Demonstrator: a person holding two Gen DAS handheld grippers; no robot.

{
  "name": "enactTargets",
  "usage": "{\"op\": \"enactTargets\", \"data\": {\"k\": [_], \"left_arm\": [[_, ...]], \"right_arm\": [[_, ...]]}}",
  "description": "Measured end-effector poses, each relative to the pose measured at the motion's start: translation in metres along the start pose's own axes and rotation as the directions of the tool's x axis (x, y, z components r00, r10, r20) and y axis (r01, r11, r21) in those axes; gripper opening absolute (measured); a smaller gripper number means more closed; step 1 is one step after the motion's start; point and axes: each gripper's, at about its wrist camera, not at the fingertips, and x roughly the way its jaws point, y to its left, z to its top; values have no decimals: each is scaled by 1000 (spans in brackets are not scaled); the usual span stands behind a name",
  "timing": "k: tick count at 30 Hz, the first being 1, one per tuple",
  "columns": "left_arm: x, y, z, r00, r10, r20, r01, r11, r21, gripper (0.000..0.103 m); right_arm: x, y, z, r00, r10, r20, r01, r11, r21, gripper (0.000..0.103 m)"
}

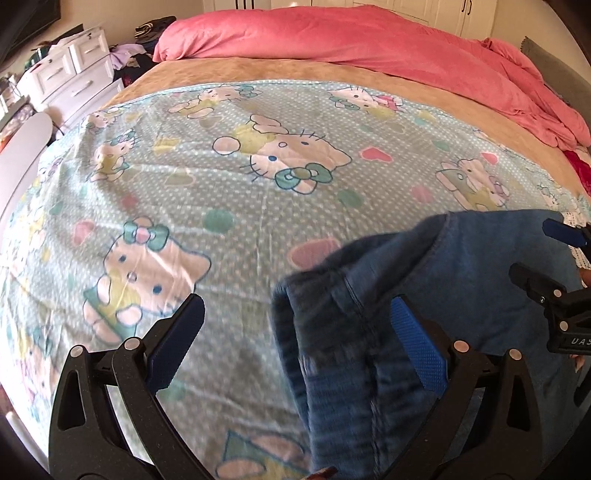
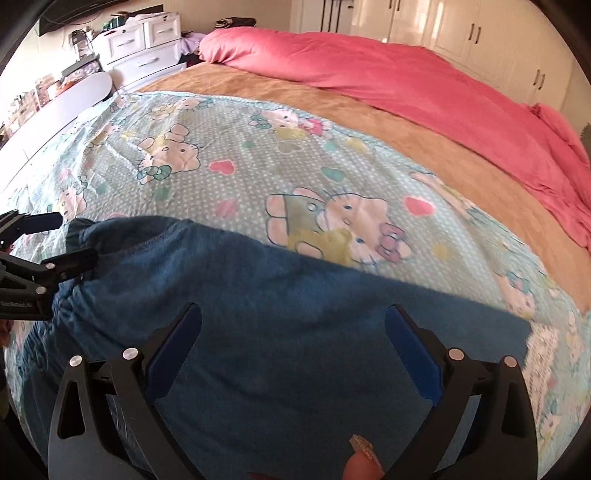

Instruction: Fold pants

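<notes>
Blue denim pants [image 2: 280,325] lie flat on the Hello Kitty sheet [image 2: 295,173] near the bed's front edge. In the left wrist view the pants [image 1: 443,280] fill the lower right, with a bunched seam end at the left. My left gripper [image 1: 295,325] is open, its right finger over the pants' bunched end, its left finger over the sheet. It also shows in the right wrist view [image 2: 62,240] at the pants' left end. My right gripper [image 2: 293,339] is open just above the pants' middle, holding nothing. It shows in the left wrist view [image 1: 546,251] at the right edge.
A pink duvet [image 1: 351,40] is heaped along the far side of the bed, on a tan blanket [image 1: 258,75]. White drawers [image 1: 74,70] with clutter stand at the far left. White wardrobes [image 2: 461,29] line the back wall.
</notes>
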Motion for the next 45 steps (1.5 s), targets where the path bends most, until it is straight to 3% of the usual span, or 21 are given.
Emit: {"op": "enactTargets", "data": {"k": [13, 14, 17, 19, 22, 29, 30, 31, 33, 36, 40, 45], "left_arm": [[15, -1, 7, 999, -47, 3, 47, 999, 28, 93], [16, -2, 7, 998, -58, 4, 58, 998, 28, 90], [17, -4, 8, 996, -91, 12, 91, 995, 38, 65], [17, -7, 8, 993, -117, 20, 116, 991, 61, 42], [11, -6, 7, 985, -164, 44, 161, 985, 67, 27], [-13, -7, 6, 968, -228, 105, 218, 971, 98, 23], [-16, -8, 6, 966, -234, 114, 223, 970, 101, 23], [-20, -8, 5, 962, -244, 120, 232, 967, 106, 23], [-25, -8, 3, 958, -258, 126, 245, 963, 110, 23], [-28, -8, 0, 958, -258, 128, 244, 963, 114, 23], [-31, -6, -4, 958, -255, 134, 240, 964, 116, 23], [-41, -7, -10, 956, -250, 152, 232, 965, 123, 23]], "right_arm": [[40, 5, 25, 998, 15, -55, -21, 993, -112, 99], [42, 6, 25, 998, 14, -56, -21, 992, -123, 99], [46, 10, 28, 998, 11, -59, -20, 988, -154, 99], [48, 10, 30, 998, 11, -60, -21, 986, -165, 99], [51, 11, 32, 998, 16, -60, -27, 983, -180, 99], [50, 14, 31, 997, 47, -69, -61, 974, -217, 98], [50, 15, 30, 996, 54, -70, -69, 972, -225, 94], [48, 17, 28, 995, 72, -70, -86, 968, -234, 76], [43, 22, 25, 989, 133, -69, -146, 961, -235, 52], [34, 33, 19, 989, 142, -50, -151, 951, -270, 21], [18, 35, 8, 991, 136, -11, -135, 959, -248, 9], [-10, 28, -3, 983, 173, 55, -161, 970, -180, 7]]}}
